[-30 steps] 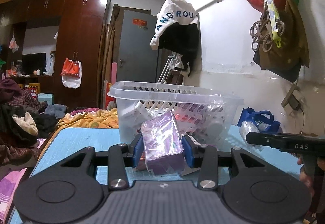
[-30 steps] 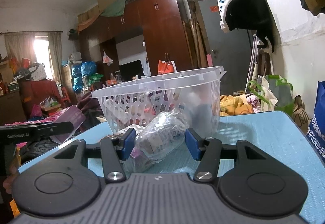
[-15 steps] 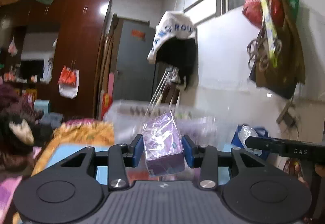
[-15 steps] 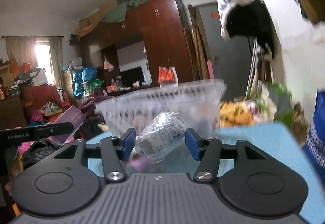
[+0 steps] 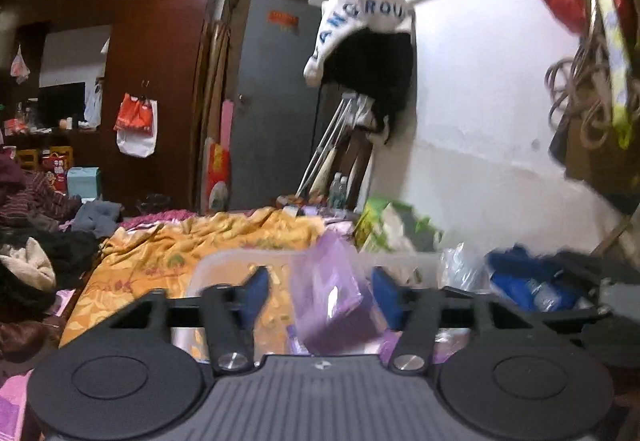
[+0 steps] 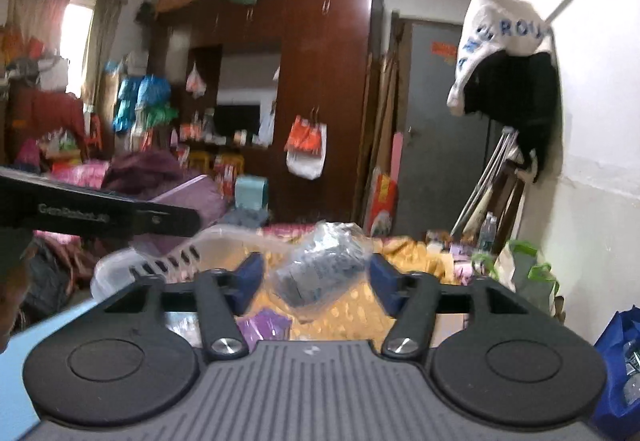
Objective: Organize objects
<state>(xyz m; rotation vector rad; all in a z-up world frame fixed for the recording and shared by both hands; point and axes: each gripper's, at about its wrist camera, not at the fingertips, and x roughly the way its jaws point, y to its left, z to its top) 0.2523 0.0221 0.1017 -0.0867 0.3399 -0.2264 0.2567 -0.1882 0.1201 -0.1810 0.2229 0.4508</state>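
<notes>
Purple packet: a purple plastic-wrapped packet sits blurred between the left gripper pads, leaning nearer the right-hand one; a second ago it was pinched tight in front of the basket wall.
Left claw: jaws opening, a clear gap on the left side of the packet, so it looks let go and dropping.
Clear bundle: a crinkly clear-wrapped bundle hangs between the right gripper pads, touching neither that I can see.
Right claw: jaws opening too, bundle free of the blue pads.
Basket: the clear plastic basket lies below both claws now, its rim under the fingers, where a second ago it stood ahead of them.
Inside: something purple already lies in there.
Meaning: both hands rose over the rim and released together; two more items are probably landing in the basket.
</notes>
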